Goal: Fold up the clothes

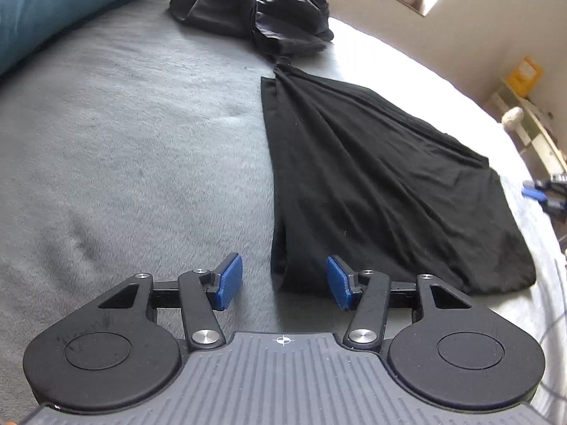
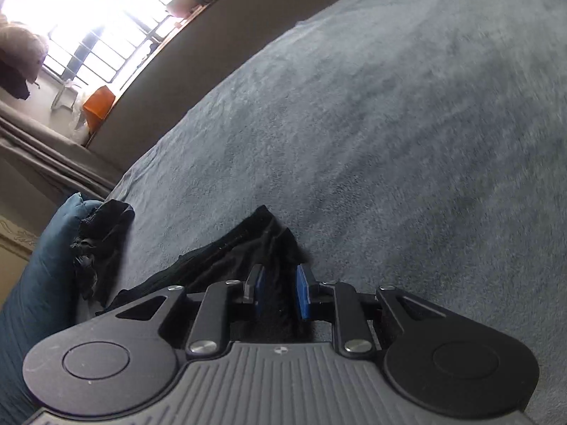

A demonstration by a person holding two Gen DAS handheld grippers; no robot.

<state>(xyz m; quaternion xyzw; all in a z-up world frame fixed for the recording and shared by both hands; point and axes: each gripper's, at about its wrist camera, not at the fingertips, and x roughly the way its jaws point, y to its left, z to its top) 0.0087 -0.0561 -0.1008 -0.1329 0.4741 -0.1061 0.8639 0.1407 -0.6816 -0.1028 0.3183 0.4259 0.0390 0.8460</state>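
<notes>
Left jaws apart over the near hem, right jaws clamped on black cloth.

Nearest me, my left gripper (image 1: 284, 281) points steeply down at the grey blanket (image 1: 141, 148), its blue pads wide apart with the near corner of the black garment (image 1: 372, 184) just between and beyond them, nothing pinched yet. I judge the step is to catch that corner, so I want both layers of the hem well inside the pads before closing (a shallow bite would likely slip). My right gripper (image 2: 280, 292) tilts down too, jaws nearly together and clamped on a bunch of the black cloth. Farther up the blanket from the garment lies a crumpled dark pile (image 1: 255, 17), beside the teal pillow (image 1: 53, 10).
</notes>
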